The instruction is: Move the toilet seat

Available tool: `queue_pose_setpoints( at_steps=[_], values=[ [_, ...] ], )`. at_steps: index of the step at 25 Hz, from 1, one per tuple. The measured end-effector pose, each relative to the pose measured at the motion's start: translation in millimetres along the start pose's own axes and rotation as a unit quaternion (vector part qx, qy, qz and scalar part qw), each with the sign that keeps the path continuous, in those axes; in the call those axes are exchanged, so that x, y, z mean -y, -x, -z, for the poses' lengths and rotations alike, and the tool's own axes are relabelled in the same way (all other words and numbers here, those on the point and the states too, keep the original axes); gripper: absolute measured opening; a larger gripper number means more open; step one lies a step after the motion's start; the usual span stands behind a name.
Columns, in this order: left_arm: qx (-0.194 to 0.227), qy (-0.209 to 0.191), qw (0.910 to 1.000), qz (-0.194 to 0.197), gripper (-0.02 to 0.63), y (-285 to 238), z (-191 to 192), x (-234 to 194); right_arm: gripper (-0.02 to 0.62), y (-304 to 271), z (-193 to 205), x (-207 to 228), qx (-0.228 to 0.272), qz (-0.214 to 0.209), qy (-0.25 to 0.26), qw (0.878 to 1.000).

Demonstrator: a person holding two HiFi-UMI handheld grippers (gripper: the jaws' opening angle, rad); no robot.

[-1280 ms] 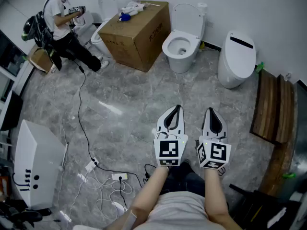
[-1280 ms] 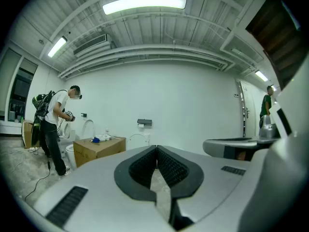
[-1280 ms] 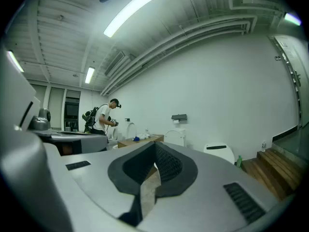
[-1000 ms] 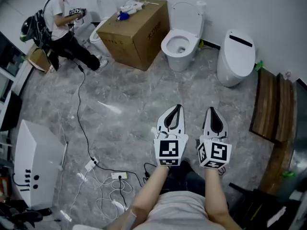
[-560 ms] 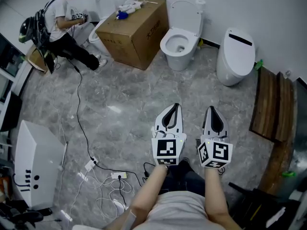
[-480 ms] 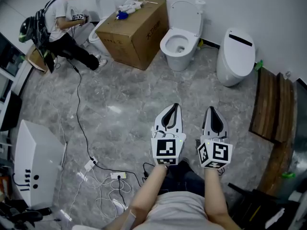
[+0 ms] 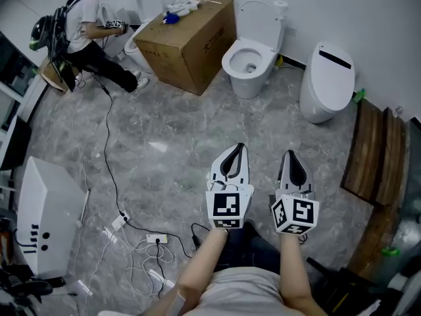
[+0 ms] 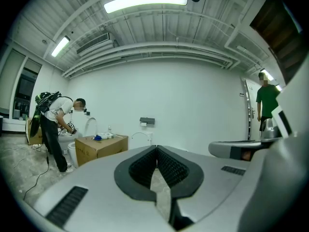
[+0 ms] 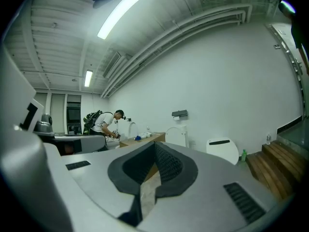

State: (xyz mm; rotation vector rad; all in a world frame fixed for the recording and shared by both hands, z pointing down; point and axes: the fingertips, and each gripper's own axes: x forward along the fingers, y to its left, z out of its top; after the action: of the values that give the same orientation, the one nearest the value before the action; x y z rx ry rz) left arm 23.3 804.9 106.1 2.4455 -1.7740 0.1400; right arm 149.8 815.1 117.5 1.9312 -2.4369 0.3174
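A white toilet with its lid raised stands against the far wall, right of a cardboard box. A second white toilet, lid down, stands further right. Both grippers hover over the marble floor well short of the toilets, side by side, pointing toward them. My left gripper is shut with nothing between its pads. My right gripper is likewise shut and empty. The raised lid and the closed toilet show small in the right gripper view.
A person with a backpack bends over a third toilet at the far left. Cables and a power strip trail over the floor near my feet. A white cabinet stands at the left, a wooden bench at the right.
Both grippers stay shut and in the same place. The view has shifted a little, and the person at the far left has moved slightly by the third toilet.
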Motion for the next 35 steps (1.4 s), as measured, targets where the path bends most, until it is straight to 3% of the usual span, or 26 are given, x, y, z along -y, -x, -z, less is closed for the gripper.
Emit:
queue_pose_setpoints(
  at_steps=[10,25,35],
  values=[
    [-0.018,0.009,0.9998,-0.006,0.015,-50,13,-26,0.015,-58,10,12,-0.017,0.002,-0.017,1.000],
    [-0.015,0.007,0.9997,0.017,0.017,-192,-25,-136,0.015,-232,-21,-11,-0.017,0.020,-0.014,1.000],
    [-0.026,0.021,0.9993,0.013,0.016,-253,-25,-188,0.015,-308,-24,-16,-0.031,0.025,-0.011,0.999]
  ],
)
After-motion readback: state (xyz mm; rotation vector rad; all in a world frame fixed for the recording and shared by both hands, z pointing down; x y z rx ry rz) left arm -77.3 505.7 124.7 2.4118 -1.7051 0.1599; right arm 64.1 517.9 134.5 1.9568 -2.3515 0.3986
